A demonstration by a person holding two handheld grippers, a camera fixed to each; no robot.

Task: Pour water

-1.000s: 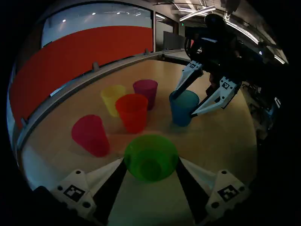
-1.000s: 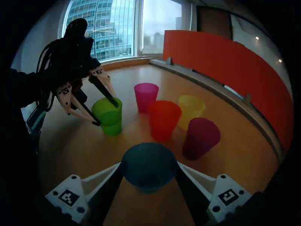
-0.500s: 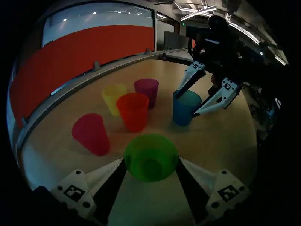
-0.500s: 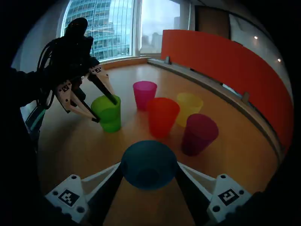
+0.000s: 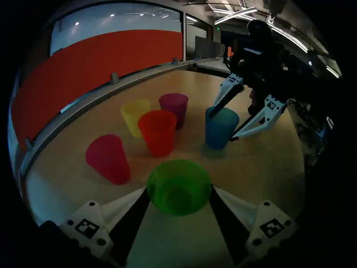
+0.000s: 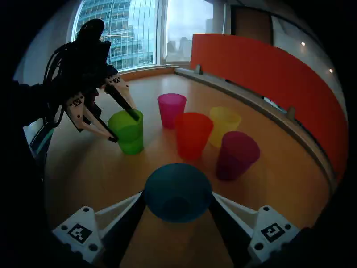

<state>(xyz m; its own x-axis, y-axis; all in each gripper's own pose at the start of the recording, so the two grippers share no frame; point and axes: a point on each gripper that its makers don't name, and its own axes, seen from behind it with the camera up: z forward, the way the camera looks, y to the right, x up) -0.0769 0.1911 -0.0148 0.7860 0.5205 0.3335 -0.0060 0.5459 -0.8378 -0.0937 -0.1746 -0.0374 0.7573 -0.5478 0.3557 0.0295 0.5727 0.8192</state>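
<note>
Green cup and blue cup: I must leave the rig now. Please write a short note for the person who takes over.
The left tool is shut on the green cup, upright.
The right tool is shut on the blue cup, upright.
The orange cup, yellow cup, purple cup and red cup stand grouped on the table.
Done: both cups gripped.
Left: the pour; no cup is tilted yet. Whether either holds water I cannot tell.

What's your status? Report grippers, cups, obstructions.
Left hand-held gripper shut on green cup. Right hand-held gripper shut on blue cup. Both upright, no pour yet. Orange cup, yellow cup, purple cup, red cup aside, not between.
</note>
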